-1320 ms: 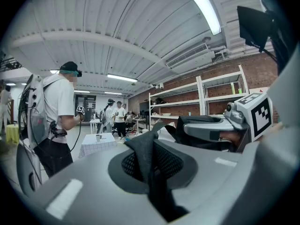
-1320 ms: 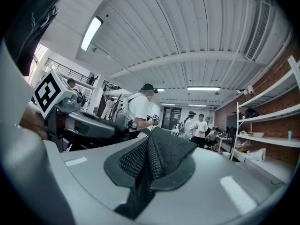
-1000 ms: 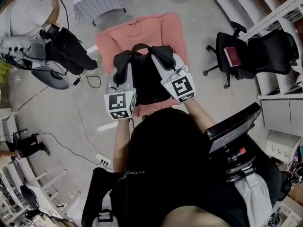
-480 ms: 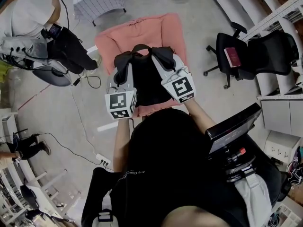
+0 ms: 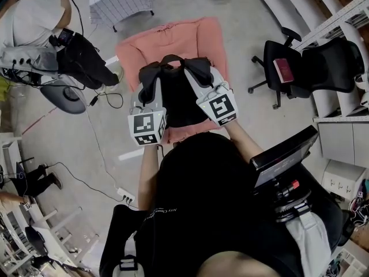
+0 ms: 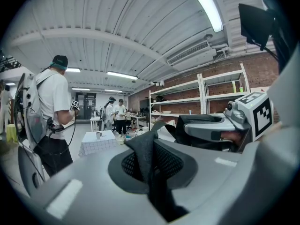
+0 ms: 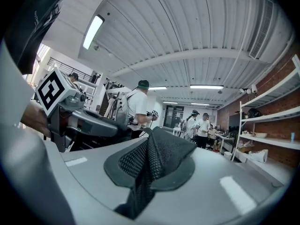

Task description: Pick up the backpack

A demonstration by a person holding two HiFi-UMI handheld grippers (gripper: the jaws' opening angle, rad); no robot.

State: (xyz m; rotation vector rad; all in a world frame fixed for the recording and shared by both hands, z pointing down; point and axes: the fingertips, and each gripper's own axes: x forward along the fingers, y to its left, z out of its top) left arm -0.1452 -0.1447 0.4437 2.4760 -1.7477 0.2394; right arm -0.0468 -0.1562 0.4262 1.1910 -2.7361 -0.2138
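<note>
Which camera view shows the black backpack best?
The head view: it shows the backpack nearly whole, over the pink cloth. The left gripper view shows only a mesh strap pinched in the left gripper; the right gripper view shows only the other strap pinched in the right gripper.

Black backpack (image 5: 176, 100) on a salmon-pink cloth (image 5: 190, 36).
Its mesh straps (image 6: 150, 158) are black too. The left gripper (image 5: 148, 91) and right gripper (image 5: 202, 81) are grey with black-and-white square markers. At eleven o'clock is a white grid-checked tablecloth (image 5: 124, 0). At three o'clock is a black office chair (image 5: 323, 65) with a maroon booklet (image 5: 283, 69).
</note>
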